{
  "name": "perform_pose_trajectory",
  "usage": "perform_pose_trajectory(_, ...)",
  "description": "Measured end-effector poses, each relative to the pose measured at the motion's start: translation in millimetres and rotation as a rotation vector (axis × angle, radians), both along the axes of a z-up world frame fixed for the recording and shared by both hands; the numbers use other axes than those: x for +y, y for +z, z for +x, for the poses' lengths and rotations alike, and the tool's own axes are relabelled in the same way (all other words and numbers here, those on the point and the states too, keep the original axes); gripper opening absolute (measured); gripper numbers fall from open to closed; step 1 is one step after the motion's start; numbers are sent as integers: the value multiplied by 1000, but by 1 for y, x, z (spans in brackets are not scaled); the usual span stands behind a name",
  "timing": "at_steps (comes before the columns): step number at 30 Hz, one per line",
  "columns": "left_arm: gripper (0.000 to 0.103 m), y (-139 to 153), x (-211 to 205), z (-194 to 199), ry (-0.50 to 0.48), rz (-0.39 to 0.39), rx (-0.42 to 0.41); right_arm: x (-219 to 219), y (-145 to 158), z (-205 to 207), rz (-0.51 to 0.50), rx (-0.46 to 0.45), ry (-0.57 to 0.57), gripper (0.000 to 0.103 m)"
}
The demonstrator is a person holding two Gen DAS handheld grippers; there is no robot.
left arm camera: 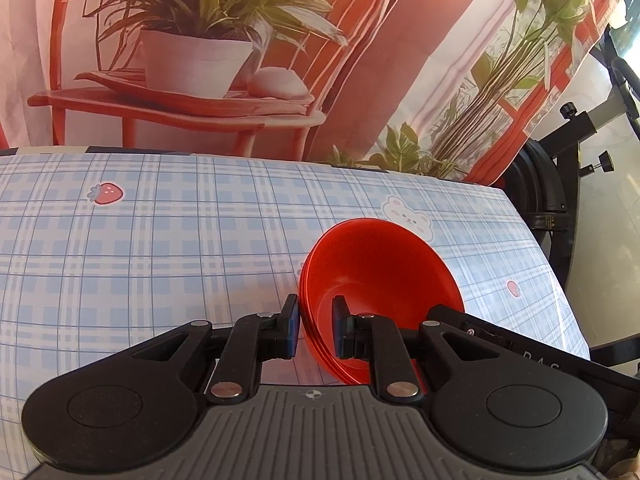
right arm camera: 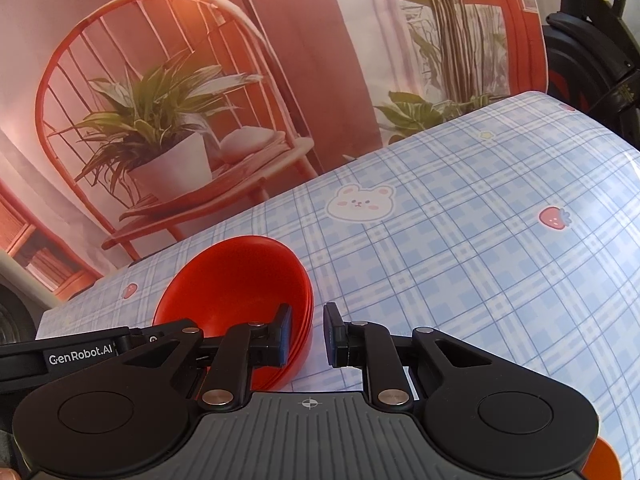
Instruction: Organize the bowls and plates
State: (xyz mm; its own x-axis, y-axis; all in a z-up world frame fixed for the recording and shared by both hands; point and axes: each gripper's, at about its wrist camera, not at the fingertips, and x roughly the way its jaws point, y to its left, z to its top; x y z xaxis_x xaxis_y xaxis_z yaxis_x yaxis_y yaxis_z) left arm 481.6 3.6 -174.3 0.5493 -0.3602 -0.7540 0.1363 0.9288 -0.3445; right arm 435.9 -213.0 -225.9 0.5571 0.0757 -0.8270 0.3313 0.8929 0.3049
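- My left hand-held gripper straddles the rim of the red bowls, pads not quite touching.
- Right hand-held gripper does likewise on the opposite rim, bowls tilted above the worktop.

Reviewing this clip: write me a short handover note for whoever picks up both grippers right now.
Left gripper: jaws straddle the rim of the red bowls, one finger inside, one outside, with a gap at the outer pad; not clamped.
Right gripper: the same, from the opposite side of the red bowls; its outer finger is clear of the rim.
Bowls: several nested in one stack, tilted, on the blue plaid tablecloth.
Done: bowls are nested.
Left: close on the rim and move the stack; an orange item shows at the right wrist view's lower edge, unidentifiable.
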Motion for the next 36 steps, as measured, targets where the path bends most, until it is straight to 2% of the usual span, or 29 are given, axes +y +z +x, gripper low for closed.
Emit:
perform_pose_trajectory(1,13,0,0,-1,1,9,-2,0,0,0,2,2,5,11)
perform_pose_trajectory(5,12,0,4,-4,15,7,3,1,0,1,15,12,10,10)
perform_pose_trajectory(12,12,8,5,-11,22,32,2,7,9,-4,15,9,13,9)
perform_pose_trajectory(20,12,32,8,-28,29,30,-34,10,26,-15,30,-20,9,9)
perform_pose_trajectory(30,12,42,4,-50,26,27,-31,9,43,-34,49,-30,-12,8)
perform_pose_trajectory(36,12,54,2,-64,13,38,-53,13,58,-48,15,-58,3,8)
